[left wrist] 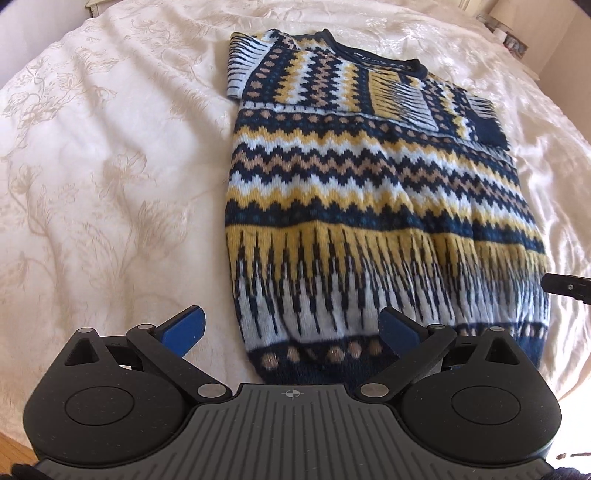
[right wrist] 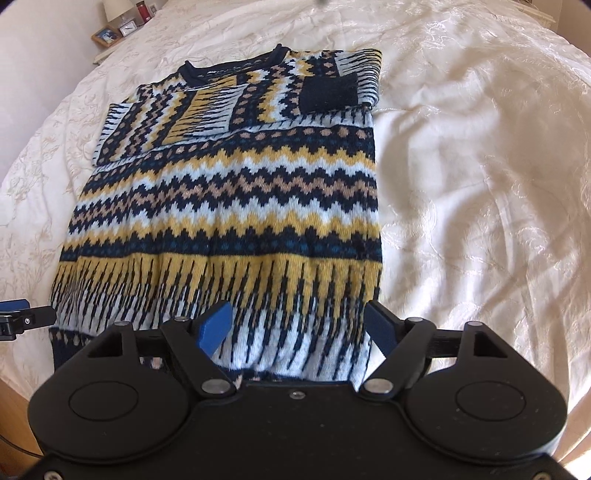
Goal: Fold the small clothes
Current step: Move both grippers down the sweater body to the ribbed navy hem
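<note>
- Both claws hang just above the near hem with nothing in them: the left claw (left wrist: 291, 328) has its blue-padded fingers (left wrist: 188, 328) spread wide over the hem's left corner, and the right claw (right wrist: 299, 325) is spread just as wide over the hem's right half.
- Neither claw looks to be touching the knit; whether a pad brushes it cannot be told from these views.
- From the left wrist view, a black finger of the right claw shows at the picture's right edge, beside the garment's side.
- The navy, mustard, pale-blue and tan zigzag-patterned knitted sweater (left wrist: 369, 206) lies flat on the cream floral-embroidered bedspread (left wrist: 103, 166), collar (left wrist: 369, 53) at the far end, hem nearest the cameras.
- Done so far, by the look of it: both sleeves are folded in across the chest, one with its dark navy cuff (right wrist: 328, 92) lying on top, so the garment is a long, narrow rectangle with fairly straight sides.
- Left to do, as I judge it: the lengthwise fold, carrying the hem up toward the collar once or twice, then smoothing.
- A small bedside shelf with a picture frame and clock (right wrist: 118, 29) stands well away at the far corner.
</note>
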`<state>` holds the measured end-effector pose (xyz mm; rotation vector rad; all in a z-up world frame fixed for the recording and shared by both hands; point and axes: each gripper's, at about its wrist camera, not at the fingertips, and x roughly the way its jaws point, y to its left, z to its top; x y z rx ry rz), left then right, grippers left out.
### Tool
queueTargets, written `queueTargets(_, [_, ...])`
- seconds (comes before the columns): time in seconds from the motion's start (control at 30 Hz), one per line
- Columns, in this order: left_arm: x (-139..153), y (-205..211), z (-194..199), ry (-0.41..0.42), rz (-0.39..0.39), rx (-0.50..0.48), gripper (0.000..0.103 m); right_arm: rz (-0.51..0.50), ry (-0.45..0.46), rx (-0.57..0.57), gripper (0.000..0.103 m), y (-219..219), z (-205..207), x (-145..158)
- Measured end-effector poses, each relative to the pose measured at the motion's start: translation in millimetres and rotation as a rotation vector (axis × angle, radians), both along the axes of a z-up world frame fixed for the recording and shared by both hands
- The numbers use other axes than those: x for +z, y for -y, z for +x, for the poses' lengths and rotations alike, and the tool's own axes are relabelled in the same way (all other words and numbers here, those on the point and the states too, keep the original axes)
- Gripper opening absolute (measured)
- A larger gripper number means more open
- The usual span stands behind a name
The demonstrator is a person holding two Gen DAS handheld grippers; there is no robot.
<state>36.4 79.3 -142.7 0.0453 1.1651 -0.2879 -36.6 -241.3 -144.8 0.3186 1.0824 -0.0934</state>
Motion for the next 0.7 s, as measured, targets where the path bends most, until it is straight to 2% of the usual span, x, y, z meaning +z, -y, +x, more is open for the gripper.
queueTargets(0.27, [1, 3, -37, 0.031, 0.009, 0.015, 0.102, 0.043, 0.006, -0.004, 0.084, 6, -41, -16])
queueTargets(0.37, [0, 3, -47, 0.042, 0.002, 0.026, 0.102, 0.065, 0.015, 0.005, 0.088, 7, -50, -23])
queueTargets(0.7, [-12, -2, -58, 0.061, -0.022, 0.009, 0.102, 0.092, 0.044, 0.058, 0.097, 0, -52, -38])
